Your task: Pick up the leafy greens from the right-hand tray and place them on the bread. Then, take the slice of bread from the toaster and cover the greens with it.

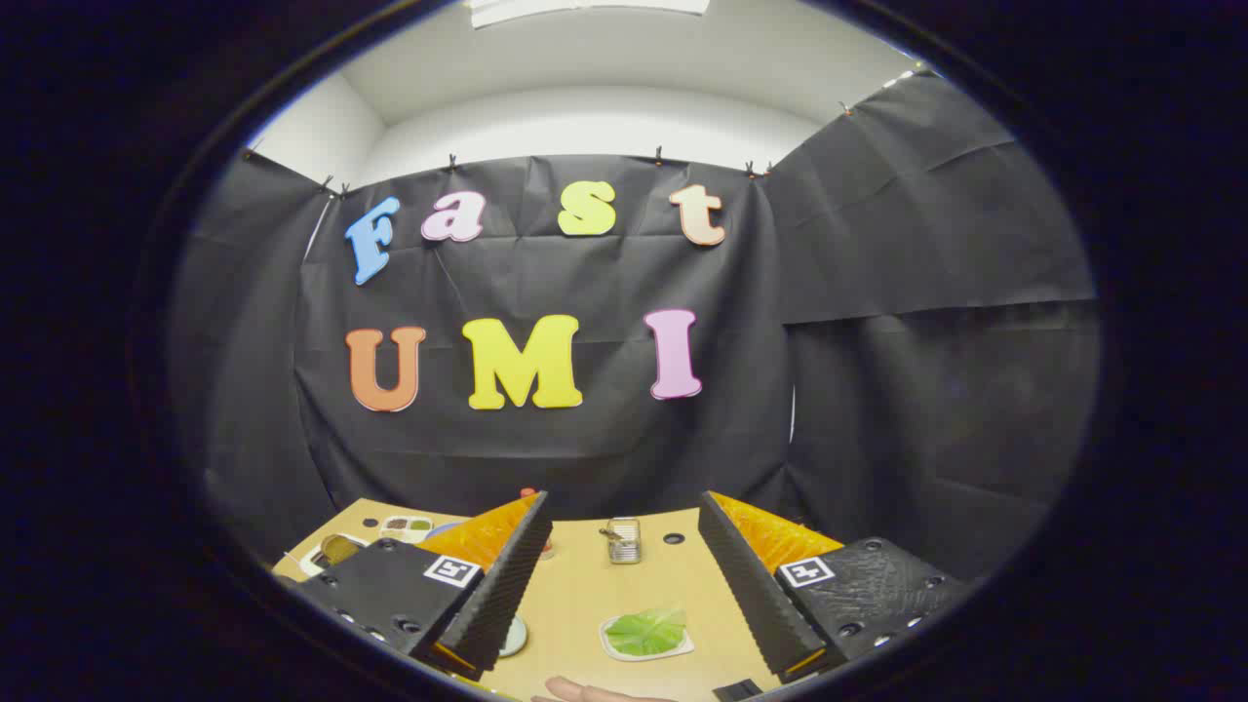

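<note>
My gripper is held high above a wooden table, open, with nothing between its fingers. Down between the fingers lies a green leaf on a small white tray. Farther back, also between the fingers, stands a small metal toaster; I cannot tell whether bread sits in it. A round plate peeks out beside the left finger, mostly hidden by it.
A white tray with small food items and another dish sit at the table's far left. A small dark round hole is beside the toaster. A person's hand shows at the table's near edge. Black cloth walls surround the table.
</note>
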`<state>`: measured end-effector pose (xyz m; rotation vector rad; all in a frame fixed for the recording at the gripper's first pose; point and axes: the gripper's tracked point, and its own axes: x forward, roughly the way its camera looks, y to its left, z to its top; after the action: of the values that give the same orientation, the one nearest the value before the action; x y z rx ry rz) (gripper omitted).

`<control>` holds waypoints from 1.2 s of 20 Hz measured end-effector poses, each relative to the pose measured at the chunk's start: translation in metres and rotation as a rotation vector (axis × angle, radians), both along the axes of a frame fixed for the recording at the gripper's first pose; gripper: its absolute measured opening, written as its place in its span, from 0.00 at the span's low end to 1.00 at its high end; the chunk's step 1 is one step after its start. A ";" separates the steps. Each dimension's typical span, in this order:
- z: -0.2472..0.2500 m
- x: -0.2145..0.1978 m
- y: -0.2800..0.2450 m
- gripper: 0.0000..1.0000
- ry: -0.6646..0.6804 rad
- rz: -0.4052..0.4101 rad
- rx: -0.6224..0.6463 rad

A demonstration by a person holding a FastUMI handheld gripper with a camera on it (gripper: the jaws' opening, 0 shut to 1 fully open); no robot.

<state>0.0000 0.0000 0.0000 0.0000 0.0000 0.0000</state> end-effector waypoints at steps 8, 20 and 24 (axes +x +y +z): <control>-0.012 0.031 -0.011 0.95 0.025 0.038 -0.033; -0.092 0.095 -0.030 0.95 0.148 0.115 -0.084; -0.156 0.130 -0.042 0.96 0.254 0.146 -0.124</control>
<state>0.1297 -0.0423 -0.1562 -0.1244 0.2541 0.1460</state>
